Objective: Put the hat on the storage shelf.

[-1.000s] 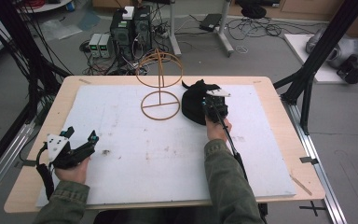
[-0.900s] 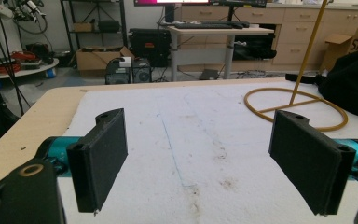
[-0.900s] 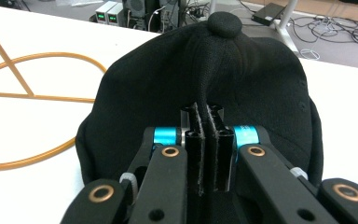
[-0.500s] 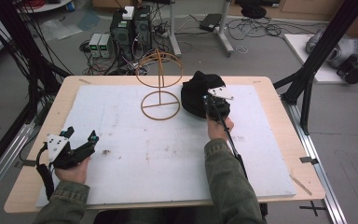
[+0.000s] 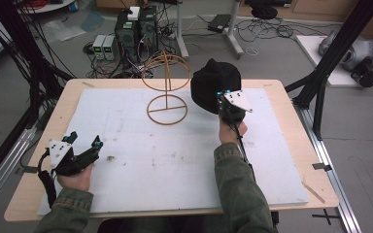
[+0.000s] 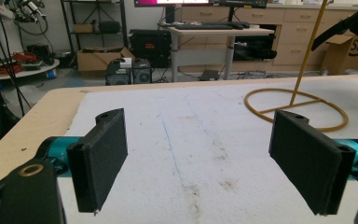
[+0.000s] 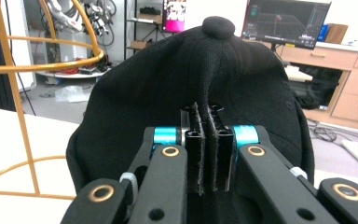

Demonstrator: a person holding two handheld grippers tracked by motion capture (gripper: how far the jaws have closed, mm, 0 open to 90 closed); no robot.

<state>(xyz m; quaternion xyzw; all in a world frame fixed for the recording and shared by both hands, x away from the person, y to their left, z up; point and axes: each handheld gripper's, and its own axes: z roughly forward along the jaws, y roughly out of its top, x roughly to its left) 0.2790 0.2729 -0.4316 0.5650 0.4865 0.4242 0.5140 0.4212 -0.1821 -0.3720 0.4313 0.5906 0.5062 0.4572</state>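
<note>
The right claw (image 5: 222,98) pinches a fold of the black cap (image 5: 213,83) beside the wire stand (image 5: 167,94). The left claw (image 5: 84,143) rests open on the worktop (image 5: 175,160).

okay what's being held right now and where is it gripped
The right gripper pinches a fold of fabric on the black cap, below its top button. The left gripper is open, holding nothing.
</note>
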